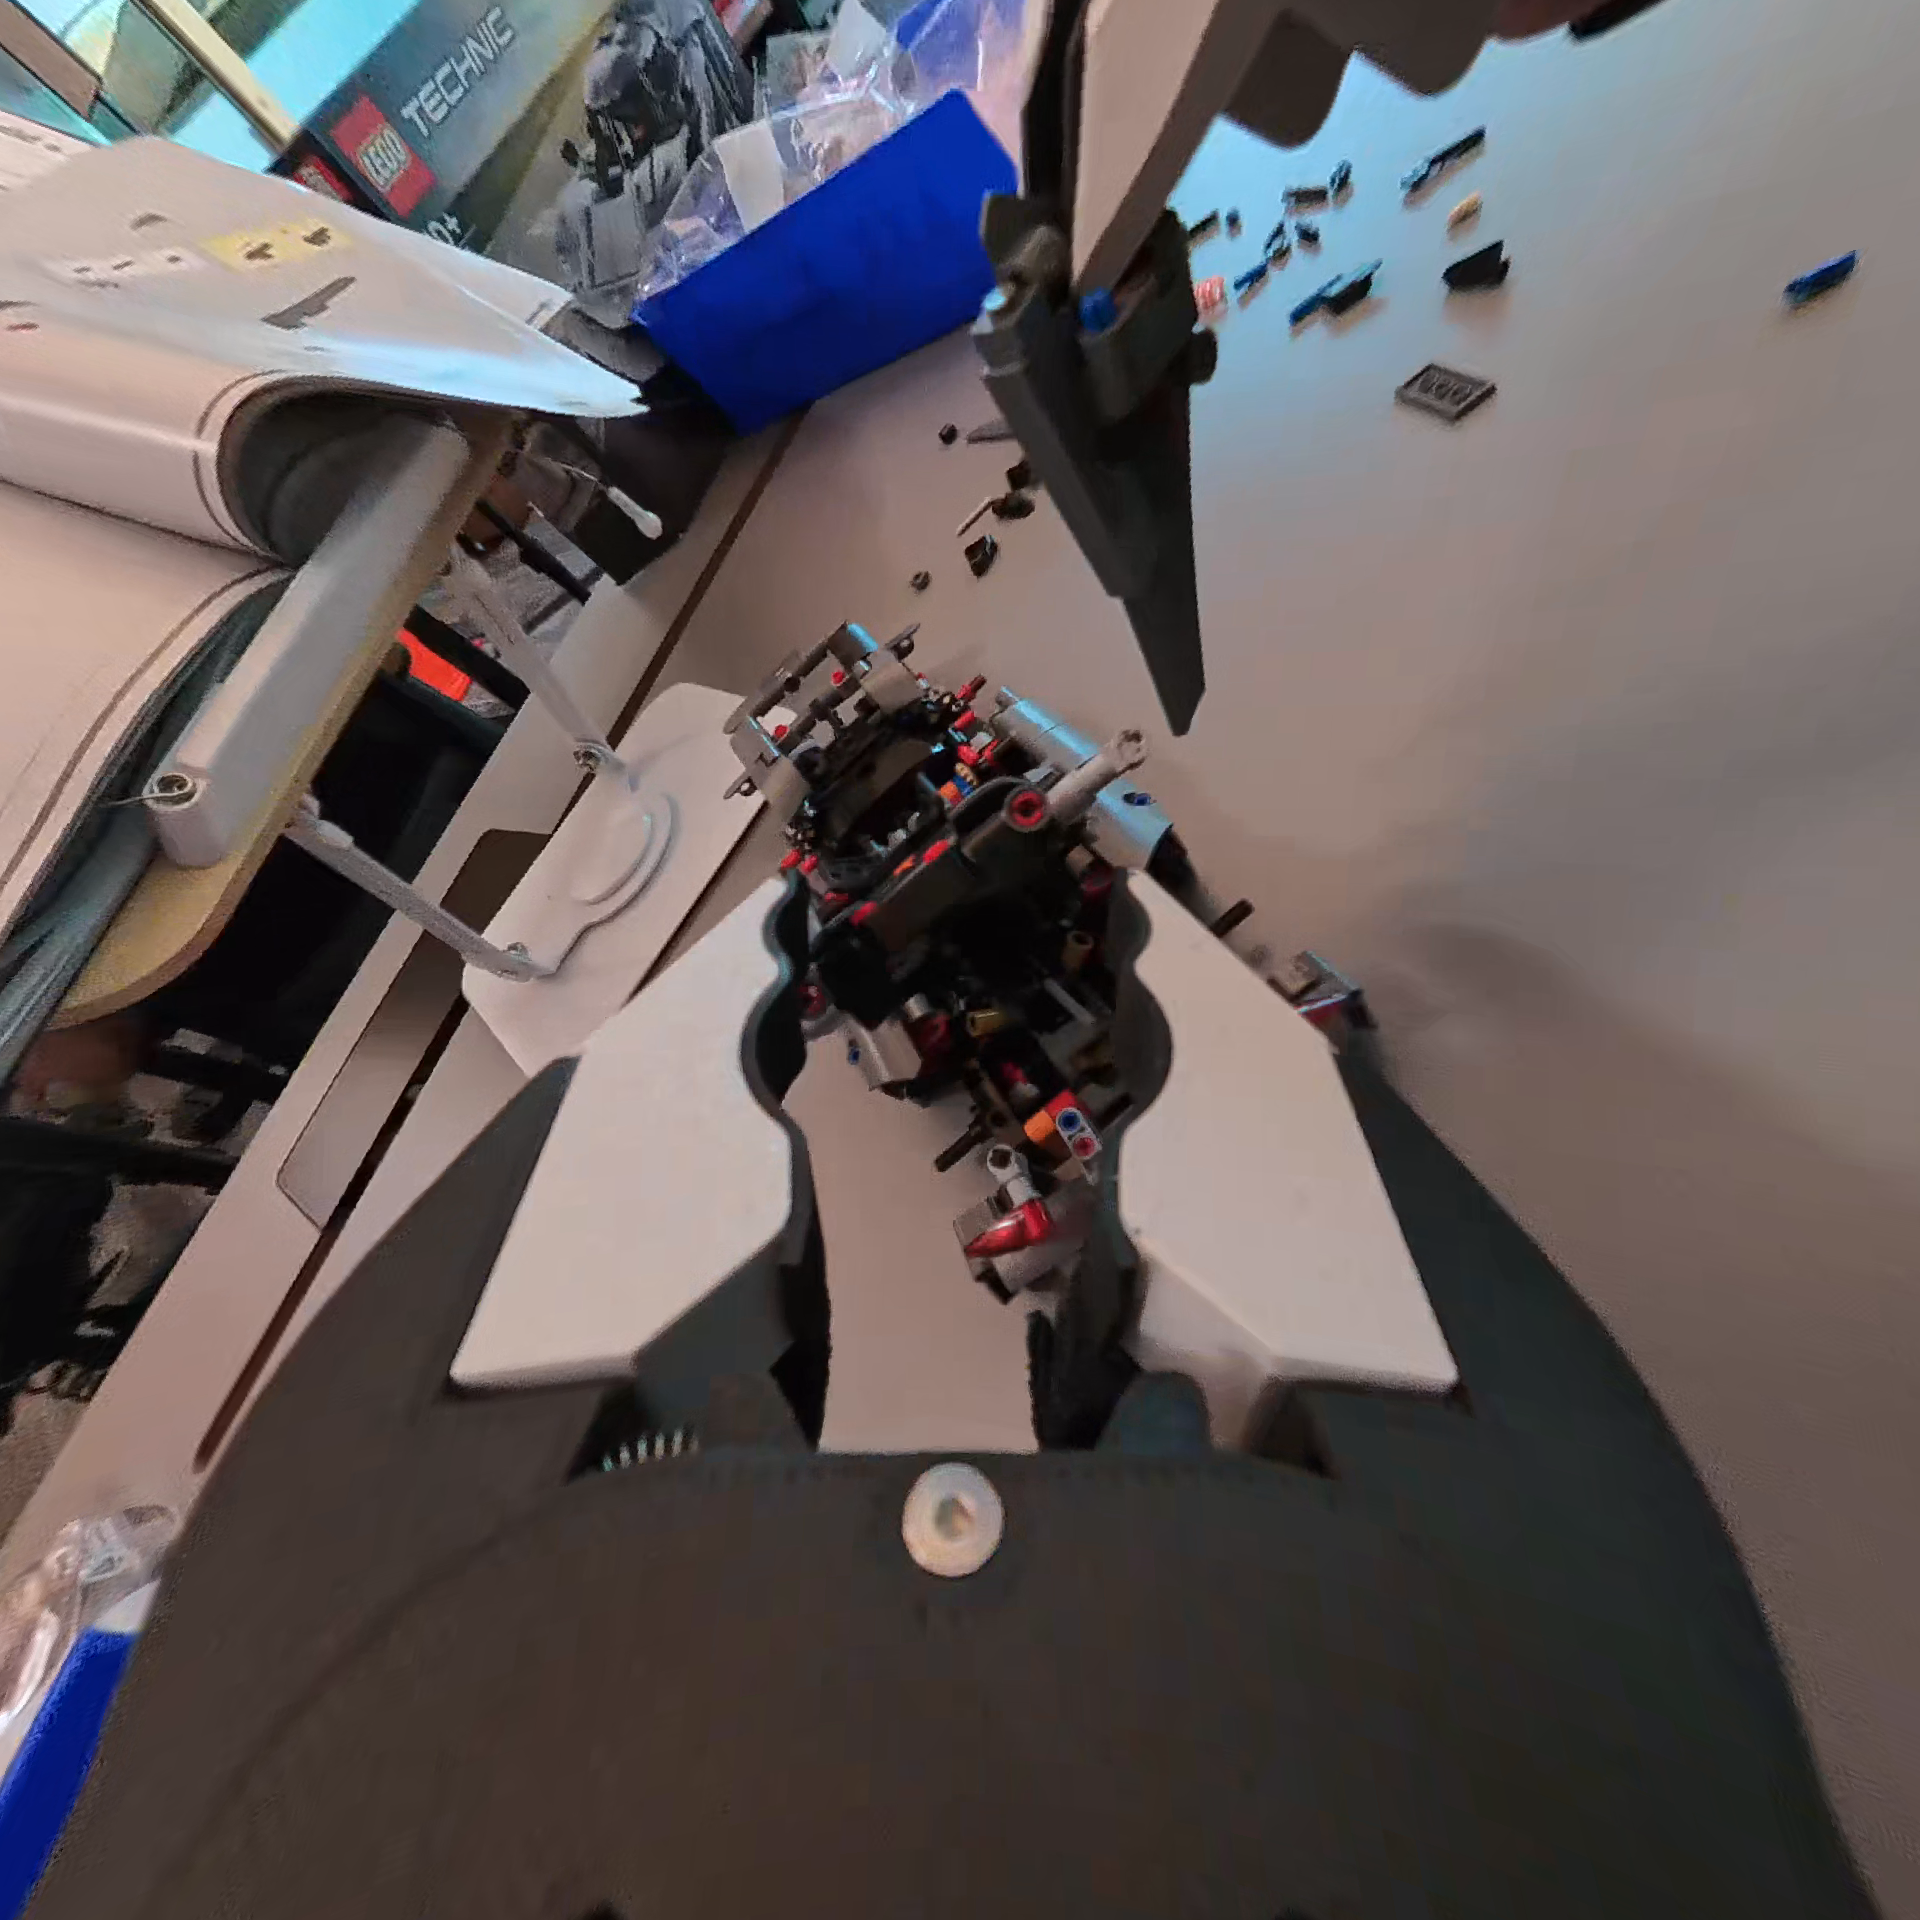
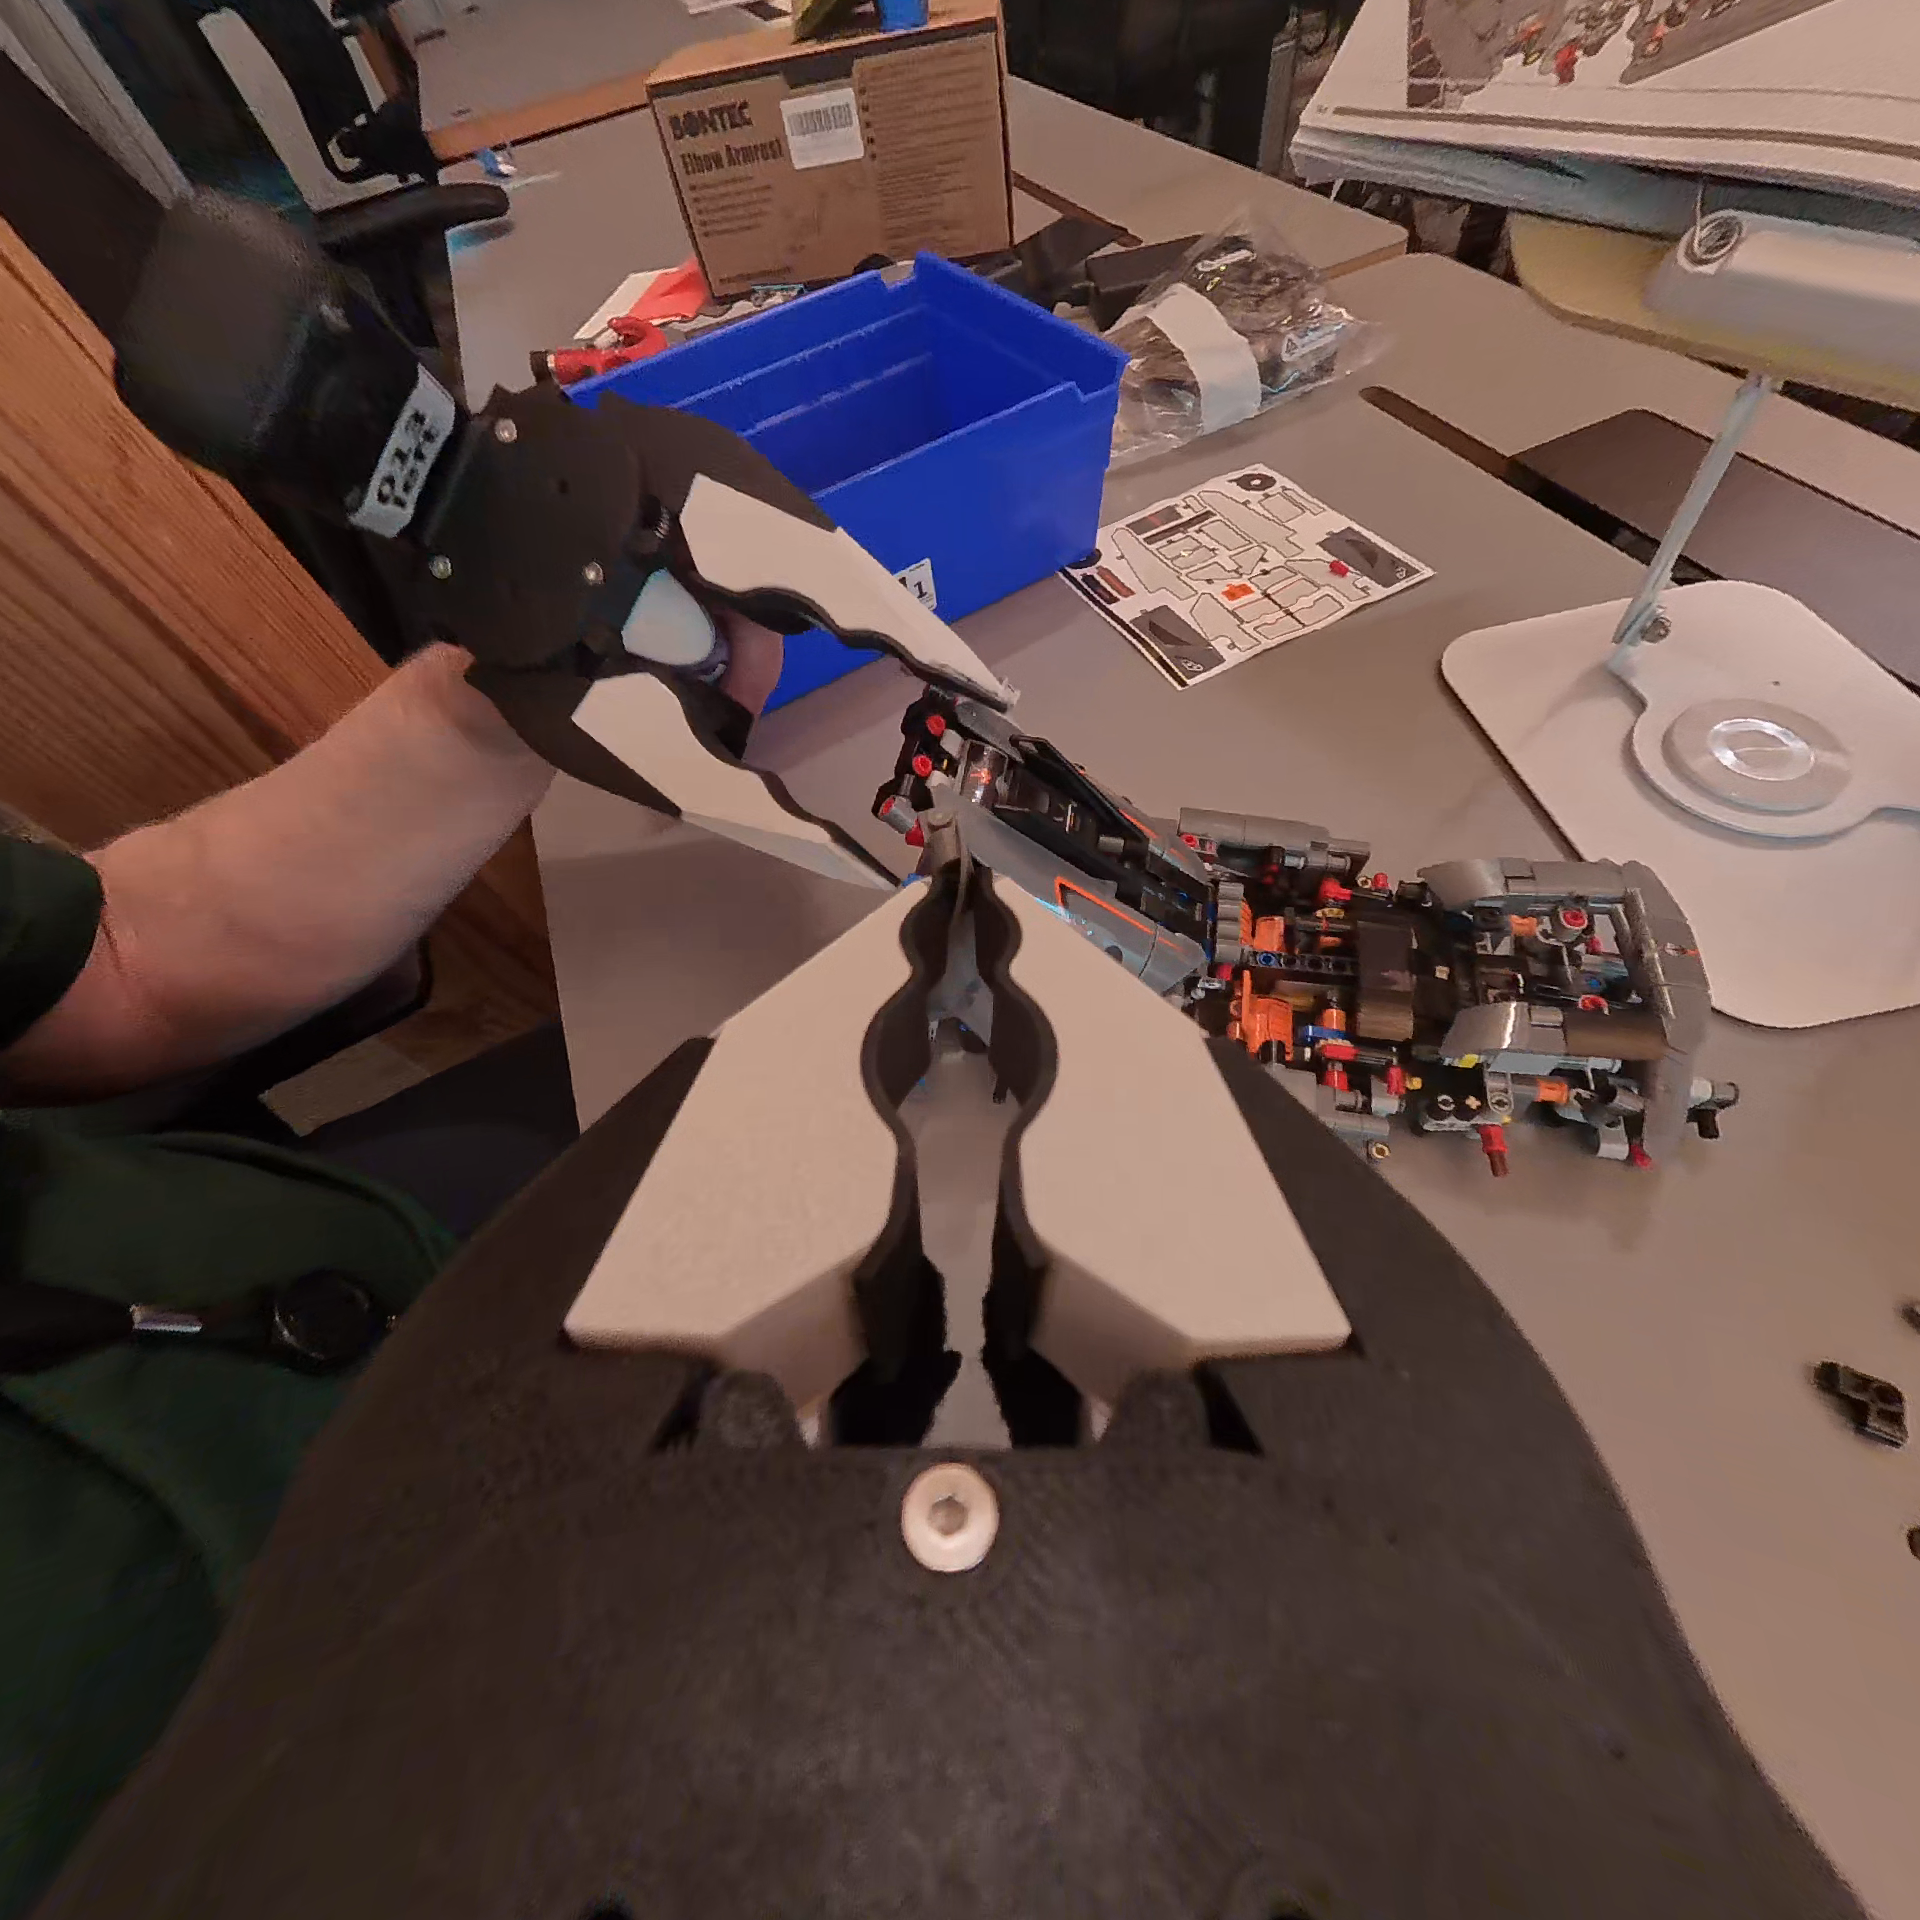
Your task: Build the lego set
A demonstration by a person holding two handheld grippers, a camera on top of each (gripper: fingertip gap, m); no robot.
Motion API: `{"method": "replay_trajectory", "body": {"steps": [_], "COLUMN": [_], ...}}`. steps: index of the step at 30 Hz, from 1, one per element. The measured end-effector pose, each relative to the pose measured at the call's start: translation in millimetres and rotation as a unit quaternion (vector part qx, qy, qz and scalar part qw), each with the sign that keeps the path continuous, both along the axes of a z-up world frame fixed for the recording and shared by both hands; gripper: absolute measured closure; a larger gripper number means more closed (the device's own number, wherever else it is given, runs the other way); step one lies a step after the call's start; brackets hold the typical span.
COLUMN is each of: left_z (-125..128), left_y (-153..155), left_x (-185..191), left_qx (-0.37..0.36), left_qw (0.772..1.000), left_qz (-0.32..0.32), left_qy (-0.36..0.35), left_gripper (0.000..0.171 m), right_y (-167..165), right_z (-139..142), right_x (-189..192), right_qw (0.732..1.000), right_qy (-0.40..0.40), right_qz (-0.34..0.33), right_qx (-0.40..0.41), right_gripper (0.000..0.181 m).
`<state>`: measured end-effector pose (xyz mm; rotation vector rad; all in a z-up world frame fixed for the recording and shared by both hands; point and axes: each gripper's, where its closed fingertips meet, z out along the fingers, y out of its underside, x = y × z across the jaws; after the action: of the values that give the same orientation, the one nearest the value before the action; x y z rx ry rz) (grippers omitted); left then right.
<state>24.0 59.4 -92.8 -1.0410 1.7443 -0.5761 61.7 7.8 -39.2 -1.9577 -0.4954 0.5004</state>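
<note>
Table (image 2: 1714,1403), grey, fills both views and carries the half-built car (image 2: 1351,956), a long grey, black and orange model lying on its side just beside the white stand base (image 2: 1621,748) of a booklet holder. Behind it sits a blue bin (image 2: 935,436), with a sticker sheet (image 2: 1247,566) beside that and a bagged lot of parts (image 2: 1226,332) farther back. The left gripper (image 1: 951,935) has its fingers spread wide around the car's near end, one finger on each side (whether the pads actually touch the model I cannot tell). The right gripper (image 2: 961,904) is clamped on a dark grey panel (image 1: 1101,447), a long pointed piece held in the air above the table in the left wrist view and meeting the car's nose in the right wrist view. Loose parts (image 1: 1340,286), blue and black, lie scattered well apart from the car.
</note>
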Motion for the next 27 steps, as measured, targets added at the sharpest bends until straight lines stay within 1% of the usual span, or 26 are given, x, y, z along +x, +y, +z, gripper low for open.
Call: {"method": "replay_trajectory", "body": {"steps": [3, 6, 9, 14, 17, 20, 22, 26, 27], "left_z": [-2.8, -3.4, -2.5, -0.5, 0.5, 3.7, 3.8, 1.9, 0.7], "left_y": [3.8, 2.6, -1.8, -9.6, -17.3, -24.6, -24.2, -32.4, -31.4], "left_x": [7.2, 14.5, 19.8, 29.8, 39.7, 44.6, 46.2, 47.5, 47.4], "left_qx": [0.044, 0.064, 0.052, 0.029, 0.032, 0.026, 0.022, 0.024, 0.031], "left_qw": [0.999, 0.998, 0.999, 0.999, 0.999, 0.999, 0.998, 0.998, 0.998], "left_qz": [0.004, 0.002, -0.001, 0.011, 0.018, 0.01, 0.015, -0.002, 0.001], "left_qy": [-0.001, -0.004, -0.012, -0.021, -0.025, -0.044, -0.053, -0.059, -0.058], "left_gripper": [0.125, 0.135, 0.135, 0.137, 0.137, 0.132, 0.122, 0.111, 0.11], "right_y": [4.0, 8.7, 12.5, 13.1, 11.1, 5.8, 2.3, 0.7, 0.9], "right_z": [-4.7, -8.4, -12.1, -14.5, -15.7, -14.9, -14.7, -19.3, -21.7], "right_x": [-1.6, -4.3, -3.0, 0.7, 9.4, 19.3, 20.5, 17.5, 16.4], "right_qw": [1.0, 1.0, 1.0, 0.999, 0.999, 0.998, 0.998, 0.997, 0.997], "right_qy": [-0.001, 0.014, 0.011, 0.0, -0.006, -0.003, -0.005, -0.021, -0.028], "right_qz": [-0.012, -0.018, -0.028, -0.035, -0.045, -0.056, -0.056, -0.061, -0.062], "right_qx": [0.002, 0.002, 0.004, 0.008, 0.011, 0.016, 0.022, 0.029, 0.027], "right_gripper": [0.179, 0.179, 0.179, 0.179, 0.179, 0.179, 0.179, 0.179, 0.179]}}
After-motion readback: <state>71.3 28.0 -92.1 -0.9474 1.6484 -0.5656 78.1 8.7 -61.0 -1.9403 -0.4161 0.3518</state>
